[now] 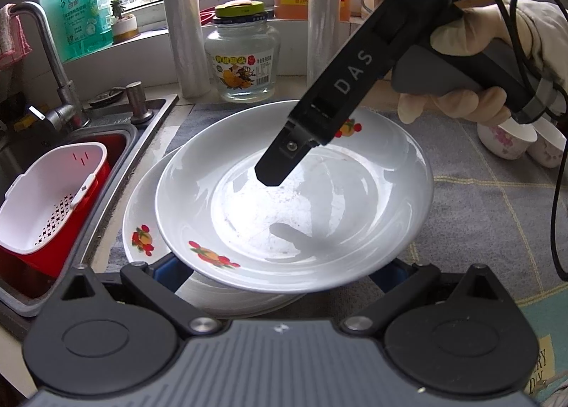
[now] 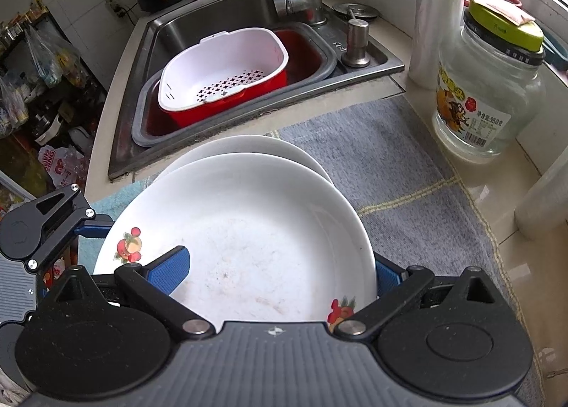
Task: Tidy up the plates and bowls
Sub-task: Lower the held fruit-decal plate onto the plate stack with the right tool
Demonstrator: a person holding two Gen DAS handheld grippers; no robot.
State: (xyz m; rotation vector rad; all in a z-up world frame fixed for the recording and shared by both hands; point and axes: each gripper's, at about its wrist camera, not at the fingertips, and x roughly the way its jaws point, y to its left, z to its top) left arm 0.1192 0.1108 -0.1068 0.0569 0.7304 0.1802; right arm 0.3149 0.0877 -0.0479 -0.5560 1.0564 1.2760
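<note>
top plate (image 2: 248, 229) | right tool (image 2: 280, 275) spread wide astride its rim | left tool (image 1: 273, 275) wide too, holding nothing

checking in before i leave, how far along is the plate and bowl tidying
Partly done. One plate already lies flat on the grey mat. A second top plate sits tilted over it, with the right tool straddling its rim and the left tool at its near edge. Two small floral bowls behind the right hand look untouched.
</note>
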